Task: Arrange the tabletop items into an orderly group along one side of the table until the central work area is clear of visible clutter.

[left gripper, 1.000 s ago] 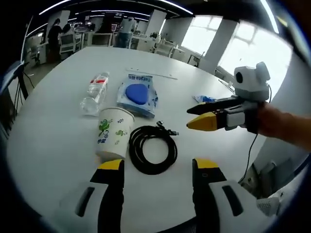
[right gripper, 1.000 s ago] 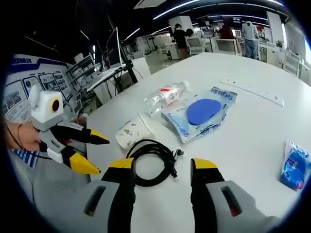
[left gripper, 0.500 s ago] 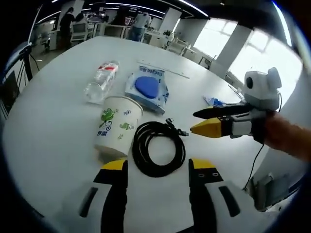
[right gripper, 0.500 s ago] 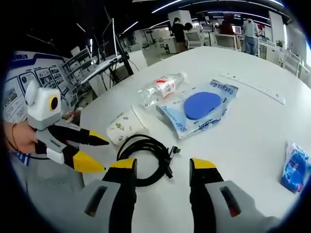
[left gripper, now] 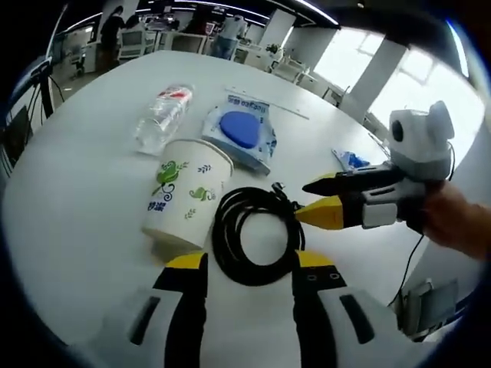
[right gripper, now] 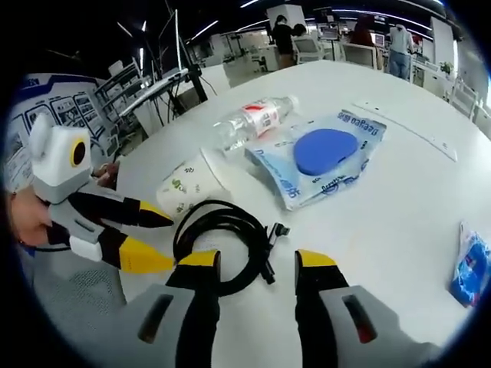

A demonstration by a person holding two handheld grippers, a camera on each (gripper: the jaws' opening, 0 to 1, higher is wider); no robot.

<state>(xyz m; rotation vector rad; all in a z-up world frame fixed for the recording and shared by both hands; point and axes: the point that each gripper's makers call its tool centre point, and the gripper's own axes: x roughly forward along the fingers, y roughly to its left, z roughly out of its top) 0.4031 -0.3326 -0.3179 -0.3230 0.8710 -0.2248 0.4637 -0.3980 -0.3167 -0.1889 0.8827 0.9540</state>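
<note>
**Black cable sits between two sets of tongs on a cluttered white table**

Black and coiled, the cable [left gripper: 255,234] lies dead ahead of the left gripper [left gripper: 245,264] in the left gripper view, its loop touching the gap between that gripper's spread yellow-tipped jaws. A paper cup [left gripper: 186,193] lies on its side just left of the coil, mouth pointing away. Beyond it lie a plastic bottle [left gripper: 162,118] and a blue packet [left gripper: 242,132]. The right gripper [left gripper: 313,201] reaches in from the right, jaws slightly parted and holding nothing, tips near the cable's plug end. A small blue wrapper [left gripper: 350,159] lies behind it.

In the right gripper view, the coil [right gripper: 222,241] lies just ahead and slightly left of the right gripper [right gripper: 256,264], whose jaws stand apart and empty. The left gripper [right gripper: 153,239] comes in from the left, jaws open, tips beside the coil. Both grippers look equally near. The table [right gripper: 399,192] offers bare room to the right, while its near edge runs close behind the cup.
</note>
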